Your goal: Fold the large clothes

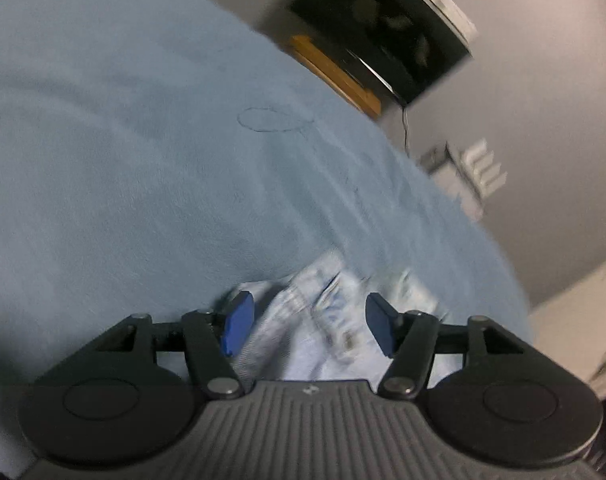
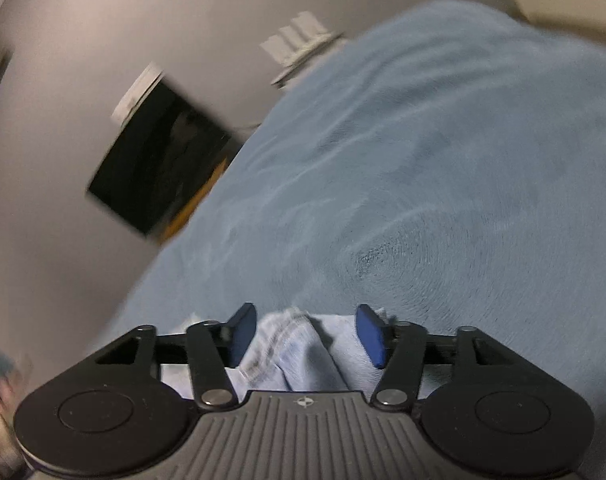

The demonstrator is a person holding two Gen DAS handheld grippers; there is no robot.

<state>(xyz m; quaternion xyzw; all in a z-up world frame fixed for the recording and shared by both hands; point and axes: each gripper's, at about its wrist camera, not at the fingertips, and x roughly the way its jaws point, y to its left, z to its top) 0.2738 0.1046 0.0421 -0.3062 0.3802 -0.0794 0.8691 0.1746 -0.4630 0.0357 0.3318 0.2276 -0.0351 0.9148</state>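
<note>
Pale blue denim fills the gap between my tongs in both views: the jeans [image 1: 323, 328] lie bunched on the fuzzy blue blanket [image 1: 143, 160], right at the near edge of each picture. In the left wrist view my left gripper [image 1: 309, 326] has its blue pads [image 1: 237, 322] spread wide, with denim between them but neither pad pressing it, so it is released. The cloth there shows seams and what look like rivets, running from near to far, away from the camera. In the right wrist view my right gripper [image 2: 305, 334] is also released, its pads [image 2: 371, 336] apart around a stitched fold of the jeans [image 2: 299, 352]; the seam again runs near to far. How the whole garment lies I cannot tell, since most of it is hidden under the gripper bodies. Both views are blurred. A black box [image 1: 383, 32] stands beyond the far edge of the blanket.
</note>
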